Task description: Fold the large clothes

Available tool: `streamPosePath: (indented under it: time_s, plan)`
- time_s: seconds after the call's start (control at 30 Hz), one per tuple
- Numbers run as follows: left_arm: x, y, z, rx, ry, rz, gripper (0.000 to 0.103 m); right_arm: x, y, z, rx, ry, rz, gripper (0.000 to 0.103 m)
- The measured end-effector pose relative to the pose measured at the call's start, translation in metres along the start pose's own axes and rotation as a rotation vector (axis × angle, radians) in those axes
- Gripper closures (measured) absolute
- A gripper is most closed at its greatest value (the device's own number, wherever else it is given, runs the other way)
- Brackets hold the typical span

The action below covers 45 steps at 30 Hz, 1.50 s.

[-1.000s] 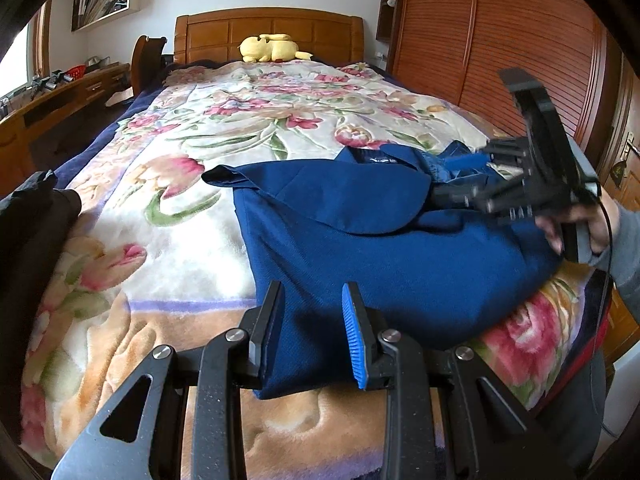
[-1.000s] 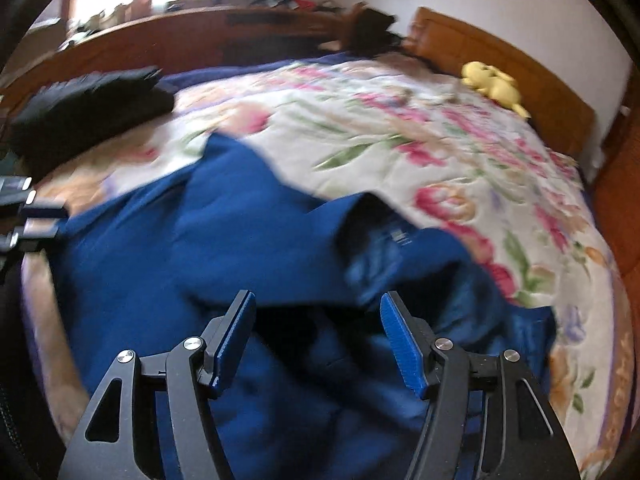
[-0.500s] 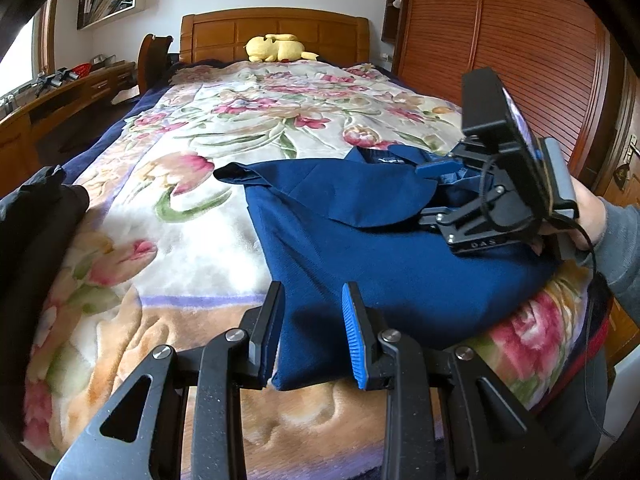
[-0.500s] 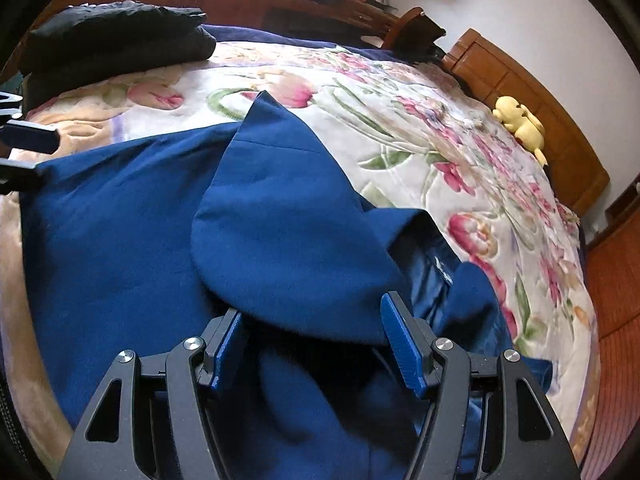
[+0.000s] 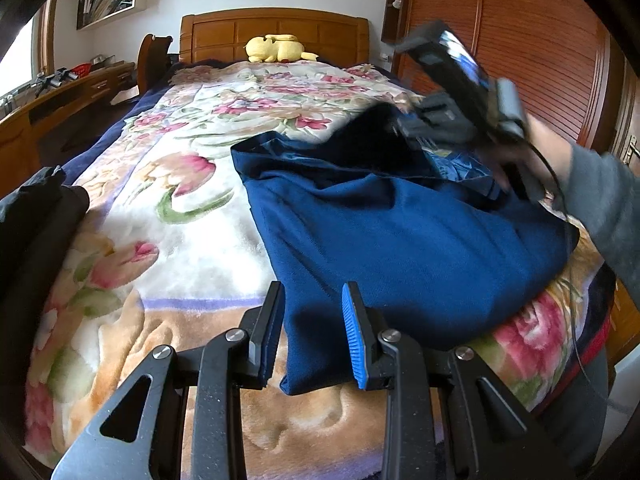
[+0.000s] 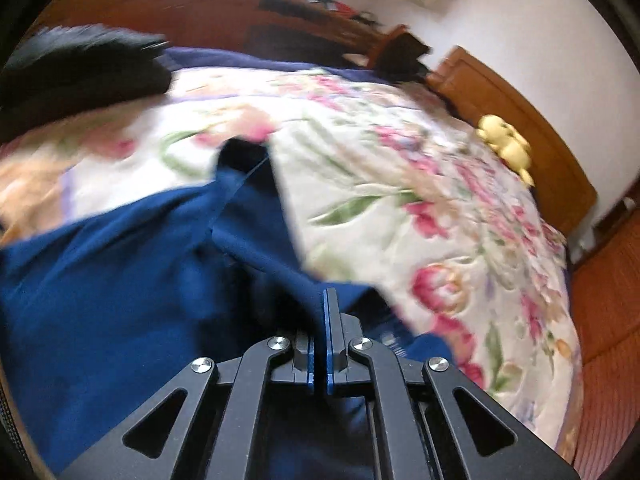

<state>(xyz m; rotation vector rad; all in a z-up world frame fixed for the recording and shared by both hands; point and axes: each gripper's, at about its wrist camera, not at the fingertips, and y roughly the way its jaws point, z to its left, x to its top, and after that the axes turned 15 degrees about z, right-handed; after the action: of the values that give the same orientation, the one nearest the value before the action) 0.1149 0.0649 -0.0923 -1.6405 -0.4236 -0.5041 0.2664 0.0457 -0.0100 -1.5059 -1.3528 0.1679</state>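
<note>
Left wrist view: your left gripper (image 5: pixel 312 332) straddles the navy woven jacket's (image 5: pixel 400 240) near hem on the floral bed (image 5: pixel 160 208), jaws spread. Beyond that hem, your right gripper (image 6: pixel 326 300), jaws pinching a jacket fold, should lift smoothly across, keeping edges aligned.

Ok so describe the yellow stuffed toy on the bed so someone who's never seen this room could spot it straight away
Start at the wooden headboard at the far end of the bed, beyond the floral blanket. Lying right against its base, about midway along it, is the yellow stuffed toy. It is the only plain yellow thing there, small and rounded, unlike the blue garment and the black clothes near the foot.
</note>
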Motion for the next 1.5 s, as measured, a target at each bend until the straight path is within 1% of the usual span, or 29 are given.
streamPosePath:
  time_s: [0.03,0.13,0.2,0.23,0.27,0.33,0.37,0.43,0.53,0.63,0.7,0.8,0.9,0.93,1.07,1.27,1.37,1.5]
  plan:
    - [0.0,0.0,-0.001,-0.001,0.001,0.0,0.072,0.007,0.007,-0.011,-0.022,0.039,0.017,0.1]
    - [0.002,0.001,-0.002,-0.003,0.003,0.003,0.073,0.02,0.025,-0.042,-0.047,0.175,0.057,0.099]
    - [0.001,0.002,-0.004,-0.006,0.007,0.007,0.073,0.023,0.032,-0.06,-0.057,0.274,0.082,0.092]
    - [0.001,0.002,-0.004,-0.007,0.009,0.009,0.073,0.023,0.032,-0.067,-0.052,0.312,0.078,0.08]
    - [0.002,0.002,-0.005,-0.008,0.012,0.01,0.073,0.023,0.03,-0.071,-0.039,0.333,0.065,0.063]
    - [0.002,0.001,-0.006,-0.014,0.016,0.011,0.073,0.017,0.021,-0.074,0.013,0.364,0.022,0.052]
    - [0.003,0.001,-0.007,-0.018,0.018,0.009,0.073,0.013,0.017,-0.071,0.046,0.365,0.006,0.05]
    - [0.004,0.001,-0.007,-0.02,0.019,0.006,0.073,0.0,0.009,-0.062,0.106,0.341,-0.004,0.049]
    - [0.004,0.0,-0.011,-0.026,0.023,0.002,0.073,-0.025,-0.001,-0.044,0.14,0.266,0.012,0.049]
    - [0.004,0.0,-0.016,-0.033,0.031,-0.001,0.073,-0.051,-0.005,-0.028,0.186,0.226,0.045,0.049]
    - [0.003,0.0,-0.022,-0.039,0.039,0.0,0.073,-0.067,-0.009,-0.022,0.202,0.221,0.059,0.049]
    - [0.004,0.001,-0.031,-0.048,0.051,0.001,0.073,-0.088,-0.014,-0.019,0.251,0.23,0.069,0.049]
    - [0.003,0.0,-0.038,-0.054,0.064,0.004,0.073,-0.104,-0.02,-0.016,0.284,0.233,0.08,0.049]
    - [0.003,-0.001,-0.04,-0.055,0.068,0.004,0.073,-0.107,-0.022,-0.022,0.292,0.236,0.084,0.049]
    - [0.002,0.0,-0.044,-0.055,0.072,0.011,0.073,-0.12,-0.025,-0.021,0.297,0.245,0.099,0.049]
    - [0.001,0.005,-0.046,-0.056,0.073,0.027,0.073,-0.136,-0.009,-0.014,0.294,0.279,0.128,0.049]
    - [0.0,0.008,-0.047,-0.054,0.075,0.035,0.073,-0.146,-0.001,-0.009,0.304,0.306,0.105,0.049]
    - [0.0,0.009,-0.047,-0.051,0.074,0.039,0.073,-0.151,-0.001,-0.007,0.309,0.328,0.069,0.049]
